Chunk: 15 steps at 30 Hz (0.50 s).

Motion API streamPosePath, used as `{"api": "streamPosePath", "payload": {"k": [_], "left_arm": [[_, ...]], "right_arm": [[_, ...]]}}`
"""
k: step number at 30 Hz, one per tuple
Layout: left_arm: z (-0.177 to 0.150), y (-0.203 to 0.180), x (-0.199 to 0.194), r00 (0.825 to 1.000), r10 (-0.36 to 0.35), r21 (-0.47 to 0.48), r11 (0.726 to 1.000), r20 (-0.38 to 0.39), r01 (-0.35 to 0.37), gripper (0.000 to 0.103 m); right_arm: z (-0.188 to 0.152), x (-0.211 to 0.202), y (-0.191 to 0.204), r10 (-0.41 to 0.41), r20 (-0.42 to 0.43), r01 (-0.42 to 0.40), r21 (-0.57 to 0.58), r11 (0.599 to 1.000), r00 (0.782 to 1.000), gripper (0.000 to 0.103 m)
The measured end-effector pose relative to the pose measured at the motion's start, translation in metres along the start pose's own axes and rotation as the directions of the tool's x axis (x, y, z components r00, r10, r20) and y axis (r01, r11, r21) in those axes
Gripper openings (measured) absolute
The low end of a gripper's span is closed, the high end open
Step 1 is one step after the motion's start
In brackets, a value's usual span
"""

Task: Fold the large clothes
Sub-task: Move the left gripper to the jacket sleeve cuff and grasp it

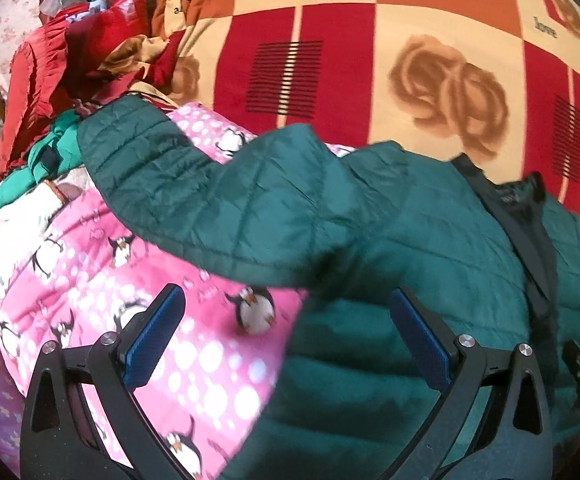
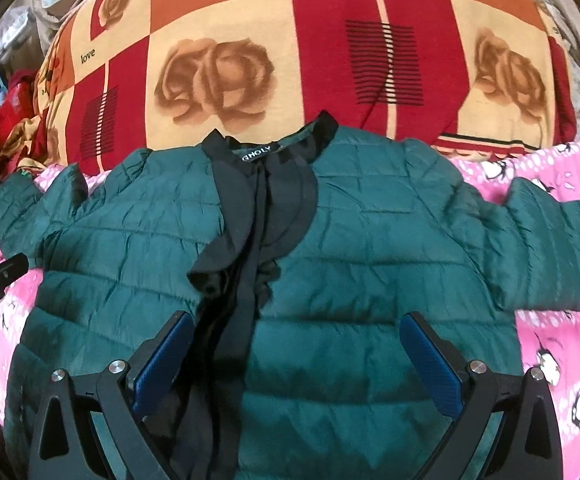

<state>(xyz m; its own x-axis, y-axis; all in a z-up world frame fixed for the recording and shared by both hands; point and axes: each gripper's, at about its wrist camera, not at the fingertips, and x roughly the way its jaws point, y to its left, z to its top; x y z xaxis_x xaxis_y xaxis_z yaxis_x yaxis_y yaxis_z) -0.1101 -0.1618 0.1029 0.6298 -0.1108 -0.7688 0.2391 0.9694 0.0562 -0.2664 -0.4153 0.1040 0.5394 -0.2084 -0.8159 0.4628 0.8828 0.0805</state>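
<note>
Your left tongs [image 1: 286,336] stand wide apart, blue pads [image 1: 152,340] facing each other with nothing between them, hovering above the green jacket's [image 1: 370,220] left side, one finger off its edge. Your right tongs [image 2: 296,364] are likewise spread wide and empty, poised over the jacket's middle just below the collar. Your left tongs' tip pokes in beside the jacket's left sleeve.

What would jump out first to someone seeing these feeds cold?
The green quilted jacket dominates: spread front-up across the pink penguin blanket, sleeves out to both sides, black collar and placket down its middle. Behind it lies a loud red-and-cream rose blanket printed with "love". Both the left gripper and right gripper are open, holding nothing.
</note>
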Motion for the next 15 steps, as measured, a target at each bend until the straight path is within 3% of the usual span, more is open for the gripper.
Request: {"api": "streamPosePath", "payload": {"k": [8,15], "left_arm": [[0.024,0.014,0.029,0.999,0.043,-0.018,0.999,0.007,-0.043,0.102],[0.038,0.018,0.049,0.999,0.035,-0.020,0.999,-0.006,-0.035,0.102]], "right_arm": [[0.022,0.025,0.005,0.034,0.008,-0.034,0.015,0.999,0.999,0.103],[0.035,0.045,0.016,0.051,-0.001,-0.051,-0.006,0.999,0.999,0.103]]}}
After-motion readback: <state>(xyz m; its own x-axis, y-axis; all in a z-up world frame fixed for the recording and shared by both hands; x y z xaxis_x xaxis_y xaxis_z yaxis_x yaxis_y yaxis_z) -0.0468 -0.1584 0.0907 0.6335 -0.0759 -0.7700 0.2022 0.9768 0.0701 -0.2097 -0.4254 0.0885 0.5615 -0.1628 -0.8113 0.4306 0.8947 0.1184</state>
